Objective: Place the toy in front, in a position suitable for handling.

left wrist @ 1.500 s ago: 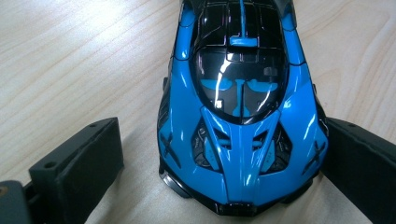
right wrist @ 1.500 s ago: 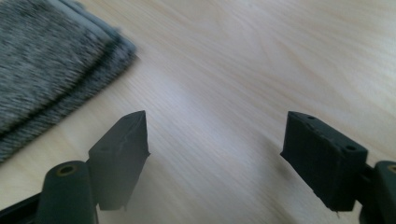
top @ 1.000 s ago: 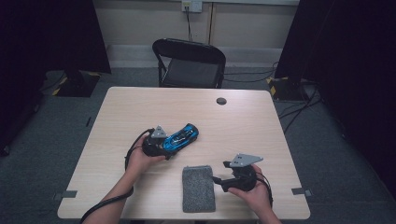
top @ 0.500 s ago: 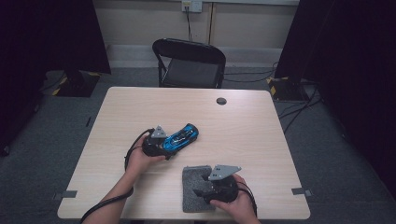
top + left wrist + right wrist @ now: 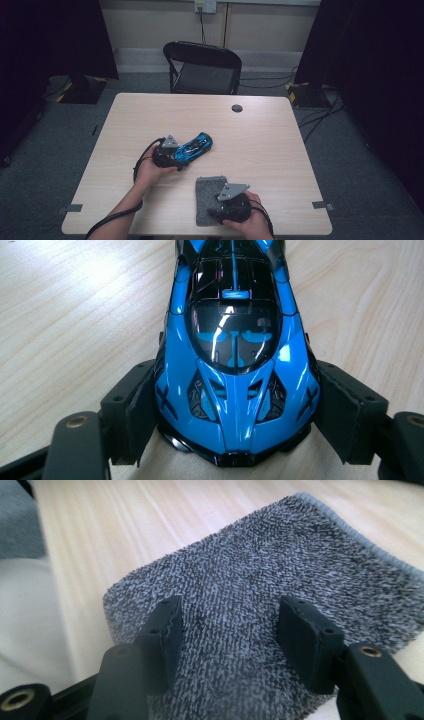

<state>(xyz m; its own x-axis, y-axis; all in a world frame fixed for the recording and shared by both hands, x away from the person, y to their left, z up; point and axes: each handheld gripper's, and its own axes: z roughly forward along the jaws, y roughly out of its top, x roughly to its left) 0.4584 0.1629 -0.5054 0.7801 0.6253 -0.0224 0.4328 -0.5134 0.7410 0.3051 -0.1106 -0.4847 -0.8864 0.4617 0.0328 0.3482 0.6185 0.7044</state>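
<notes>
Toy car point(image 5: 235, 355), blue with black trim, sits on the wooden table point(image 5: 280, 145) left of centre, its nose toward the person and its tail angled away toward the black grommet point(image 5: 237, 108). Left gripper point(image 5: 235, 420) has its two jaws set against the car's front flanks, one on each side of the nose, pinching it; contact looks firm on both pads. Body appears rigid and glossy, so it should hold shape under clamping but may slip on the smooth paint; it is judged light. Best purchase is across the flat sides behind the front wheel arches, as now, not on the tapered nose or the canopy. Grey cloth point(image 5: 260, 615), a small terry towel, lies flat just nearer the person than the car and slightly to its right, apart from it. Right gripper point(image 5: 230, 630) is poised low over the cloth's near end with its jaws spread wide, nothing between them. Cloth is soft and limp; it will bunch when pinched, and an edge or a raised fold is the sensible place to take it.
</notes>
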